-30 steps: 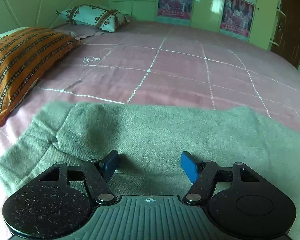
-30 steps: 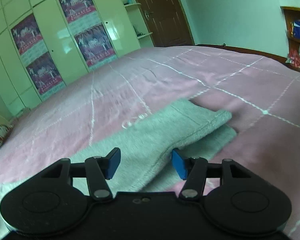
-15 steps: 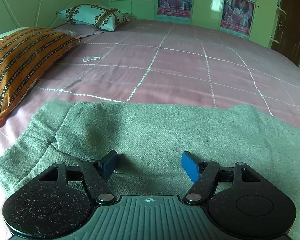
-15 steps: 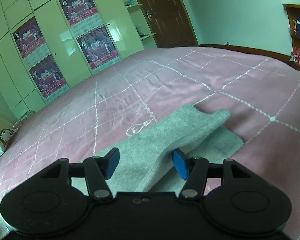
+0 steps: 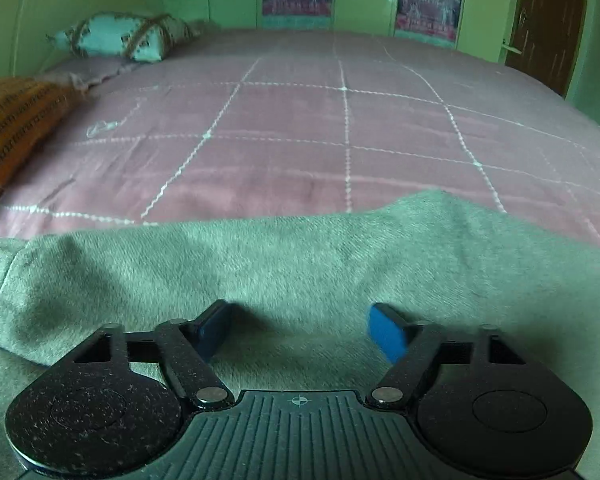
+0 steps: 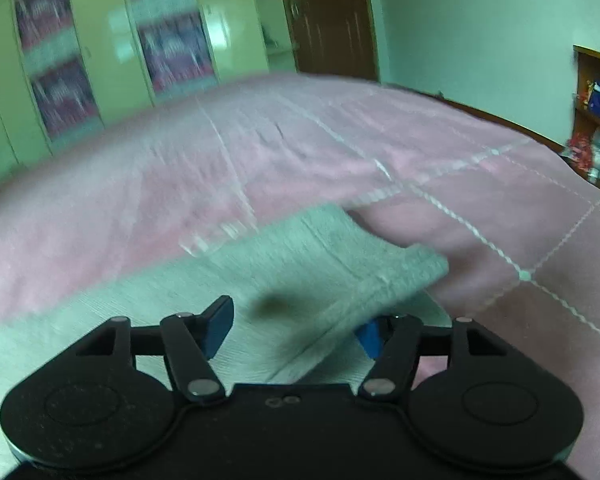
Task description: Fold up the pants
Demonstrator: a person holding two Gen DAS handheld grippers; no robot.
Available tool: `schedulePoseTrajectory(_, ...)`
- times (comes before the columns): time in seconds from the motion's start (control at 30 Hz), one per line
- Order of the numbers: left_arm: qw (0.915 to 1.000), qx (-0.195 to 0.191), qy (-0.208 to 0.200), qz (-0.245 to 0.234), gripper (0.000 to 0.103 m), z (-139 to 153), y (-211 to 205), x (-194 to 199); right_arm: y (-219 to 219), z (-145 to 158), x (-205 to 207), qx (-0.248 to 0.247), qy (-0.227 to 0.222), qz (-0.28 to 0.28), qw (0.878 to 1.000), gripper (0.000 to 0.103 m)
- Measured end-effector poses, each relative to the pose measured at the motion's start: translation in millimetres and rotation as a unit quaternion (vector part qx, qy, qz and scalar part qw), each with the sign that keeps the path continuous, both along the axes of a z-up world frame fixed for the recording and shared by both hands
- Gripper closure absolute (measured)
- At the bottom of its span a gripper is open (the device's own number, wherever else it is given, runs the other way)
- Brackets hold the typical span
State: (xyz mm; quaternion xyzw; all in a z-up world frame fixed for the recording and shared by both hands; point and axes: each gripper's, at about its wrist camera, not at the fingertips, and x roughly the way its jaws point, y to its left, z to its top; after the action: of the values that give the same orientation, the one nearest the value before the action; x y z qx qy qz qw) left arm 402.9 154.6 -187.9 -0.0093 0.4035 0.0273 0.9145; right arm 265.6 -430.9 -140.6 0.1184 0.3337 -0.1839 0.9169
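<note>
Grey-green pants [image 5: 284, 264] lie across the pink bedspread [image 5: 340, 132], folded lengthwise. My left gripper [image 5: 302, 330] is open, low over the waist end of the pants, with blue pads [image 5: 386, 334] apart above the cloth. In the right wrist view the leg end of the pants [image 6: 332, 264] lies on the bedspread [image 6: 480, 208]. My right gripper [image 6: 296, 330] is open at the leg edge; the top layer of cloth covers part of its right pad [image 6: 370, 336], so that finger sits under the fold.
An orange striped pillow [image 5: 16, 128] lies at the left and a patterned white pillow [image 5: 124, 36] at the head of the bed. Green wardrobes with posters [image 5: 426, 0] stand behind. A brown door [image 6: 328, 16] and a shelf [image 6: 598, 116] are to the right.
Both grippers have moved lower and forward over the pants. The right gripper's right finger has slid under the leg's top layer. The right view is blurred by motion.
</note>
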Motion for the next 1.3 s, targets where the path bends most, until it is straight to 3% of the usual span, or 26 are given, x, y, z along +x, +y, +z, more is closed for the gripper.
schedulePoseTrajectory(0.07,0.9999,0.000,-0.003,0.010,0.024,12,-6,0,0,4,0,-0.007,0.001,0.010,1.000,0.049)
schedulePoseTrajectory(0.2,0.9983,-0.026,-0.045,-0.028,0.024,34,-33,-1,-3,18,-14,-0.024,-0.043,0.012,0.999,0.048)
schedulePoseTrajectory(0.27,0.9974,-0.033,-0.042,-0.047,0.024,29,-54,10,-7,13,-6,-0.024,-0.034,0.016,0.999,0.044)
schedulePoseTrajectory(0.3,0.9975,-0.033,-0.034,-0.052,0.024,23,-64,17,-8,5,1,-0.033,-0.009,0.010,0.999,0.044)
schedulePoseTrajectory(0.37,0.9992,-0.003,0.003,-0.040,0.024,3,-78,34,-8,-3,7,-0.046,0.008,0.004,0.999,0.043)
schedulePoseTrajectory(0.4,0.9995,0.003,-0.001,-0.030,0.024,2,-81,37,-6,-1,8,-0.050,0.009,0.000,0.999,0.044)
schedulePoseTrajectory(0.47,0.9988,-0.023,-0.031,-0.029,0.024,14,-87,38,-1,8,4,-0.053,-0.011,0.000,0.999,0.043)
schedulePoseTrajectory(0.53,0.9984,-0.008,-0.047,-0.029,0.023,16,-97,42,2,14,0,-0.051,-0.040,0.008,0.998,0.038)
schedulePoseTrajectory(0.57,0.9991,0.006,-0.035,-0.024,0.016,9,-98,49,3,12,2,-0.051,-0.039,0.015,0.998,0.033)
schedulePoseTrajectory(0.63,0.9998,0.002,-0.004,-0.020,0.002,-8,-91,61,1,-4,20,-0.059,0.009,0.015,0.998,0.030)
schedulePoseTrajectory(0.7,0.9998,-0.015,-0.012,-0.007,0.002,2,-82,57,-5,-6,24,-0.038,0.007,0.002,0.999,0.029)
schedulePoseTrajectory(0.73,0.9995,-0.018,-0.027,-0.004,0.002,12,-77,48,-8,3,19,-0.023,-0.007,-0.009,1.000,0.035)
schedulePoseTrajectory(0.8,0.9977,-0.013,-0.066,-0.008,0.002,29,-69,20,-19,18,-6,0.011,-0.068,-0.028,0.997,0.040)
schedulePoseTrajectory(0.87,0.9965,0.001,-0.082,-0.015,0.002,41,-55,-8,-36,24,-35,0.052,-0.098,-0.056,0.992,0.040)
schedulePoseTrajectory(1.0,0.9970,0.018,-0.075,0.006,0.002,42,-19,-62,-72,6,-70,0.158,-0.102,-0.101,0.977,0.045)
schedulePoseTrajectory(1.1,0.9984,0.021,-0.048,0.022,0.002,30,-1,-85,-82,0,-85,0.209,-0.127,-0.122,0.962,0.052)
schedulePoseTrajectory(1.17,0.9989,0.021,-0.028,0.033,0.002,19,4,-99,-82,1,-88,0.230,-0.138,-0.121,0.956,0.064)
schedulePoseTrajectory(1.23,0.9984,0.022,-0.043,0.031,0.002,11,6,-109,-79,-2,-77,0.255,-0.130,-0.091,0.954,0.073)
schedulePoseTrajectory(1.3,0.9976,0.020,-0.057,0.034,0.002,7,4,-115,-73,-5,-55,0.240,-0.081,-0.085,0.964,0.075)
